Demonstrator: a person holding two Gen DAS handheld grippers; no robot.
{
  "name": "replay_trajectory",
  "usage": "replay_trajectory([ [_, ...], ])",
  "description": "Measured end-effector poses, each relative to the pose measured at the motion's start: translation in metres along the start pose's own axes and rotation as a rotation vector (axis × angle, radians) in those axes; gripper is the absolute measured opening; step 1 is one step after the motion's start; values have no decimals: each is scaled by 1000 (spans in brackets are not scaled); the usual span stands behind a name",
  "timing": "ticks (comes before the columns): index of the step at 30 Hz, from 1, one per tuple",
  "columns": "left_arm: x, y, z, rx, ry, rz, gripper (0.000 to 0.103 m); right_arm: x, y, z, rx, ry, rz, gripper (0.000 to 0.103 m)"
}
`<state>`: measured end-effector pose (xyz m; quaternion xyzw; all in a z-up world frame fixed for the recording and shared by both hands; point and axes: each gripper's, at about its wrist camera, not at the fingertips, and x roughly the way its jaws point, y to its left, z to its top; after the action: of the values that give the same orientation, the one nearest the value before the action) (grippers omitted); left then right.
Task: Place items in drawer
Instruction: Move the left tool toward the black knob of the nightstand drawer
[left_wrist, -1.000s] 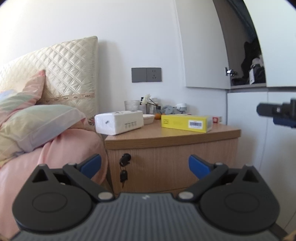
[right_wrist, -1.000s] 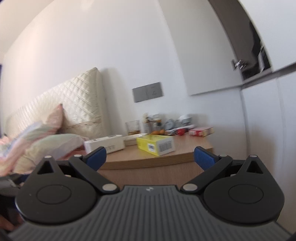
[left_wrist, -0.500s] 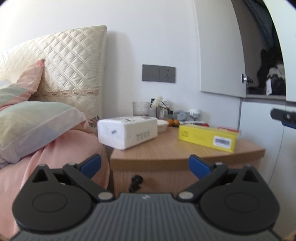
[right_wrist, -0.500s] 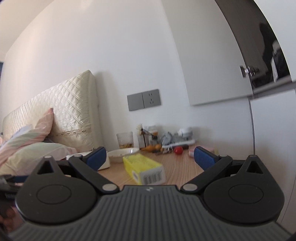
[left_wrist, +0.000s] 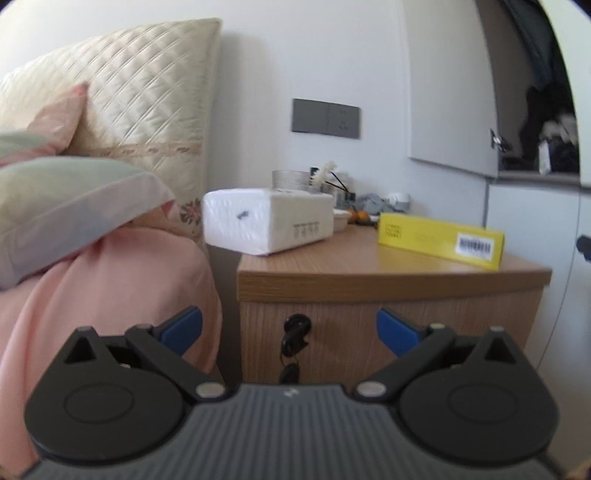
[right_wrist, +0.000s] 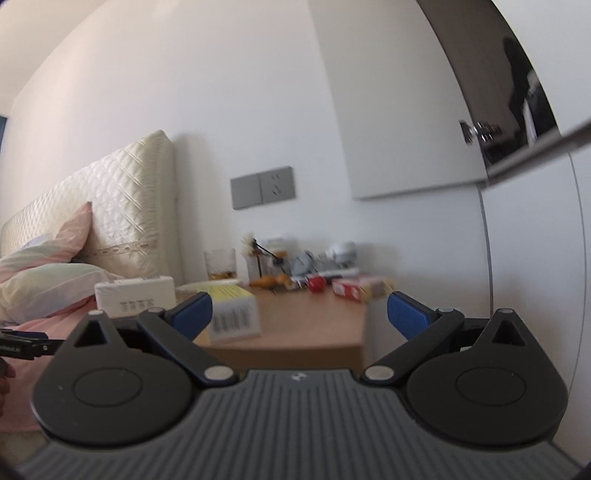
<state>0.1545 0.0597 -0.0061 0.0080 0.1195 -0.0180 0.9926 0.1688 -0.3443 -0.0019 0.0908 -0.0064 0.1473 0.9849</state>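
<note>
A wooden nightstand (left_wrist: 391, 273) stands beside the bed, its drawer front (left_wrist: 340, 325) shut, with a dark key (left_wrist: 293, 332) hanging in the lock. On top lie a yellow box (left_wrist: 439, 240) and a white tissue pack (left_wrist: 266, 221). My left gripper (left_wrist: 288, 328) is open and empty, level with the drawer front, a short way off. My right gripper (right_wrist: 299, 314) is open and empty, facing the yellow box (right_wrist: 232, 314) and tissue pack (right_wrist: 135, 297) from the right side of the nightstand (right_wrist: 310, 325).
At the back of the top stand a glass (right_wrist: 219, 264), a small dish (left_wrist: 340, 219), a red ball (right_wrist: 317, 284), a red and yellow packet (right_wrist: 360, 287) and grey clutter. The bed with pink cover (left_wrist: 107, 280) and pillows is left. White wardrobe doors (left_wrist: 532, 229) are right.
Both grippers have moved closer to the nightstand. The left view has dropped back to the drawer front and key. The right view has swung so the yellow box now sits by its left finger.
</note>
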Motion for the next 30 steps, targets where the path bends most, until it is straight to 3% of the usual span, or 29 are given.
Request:
replay_trajectory([
  [4, 9, 1, -4, 28, 11, -31, 103, -2, -17, -14, 57, 75, 12, 103],
  [7, 20, 3, -2, 38, 19, -15, 102, -3, -21, -26, 17, 123, 15, 103],
  [12, 39, 6, -2, 73, 46, -53, 102, 8, -25, -44, -30, 183, 65, 103],
  [18, 63, 11, -10, 134, 95, -111, 103, 27, -26, -50, -29, 205, 126, 103],
  [30, 87, 26, -9, 97, 129, -182, 98, 50, -16, -54, -49, 207, 129, 103],
])
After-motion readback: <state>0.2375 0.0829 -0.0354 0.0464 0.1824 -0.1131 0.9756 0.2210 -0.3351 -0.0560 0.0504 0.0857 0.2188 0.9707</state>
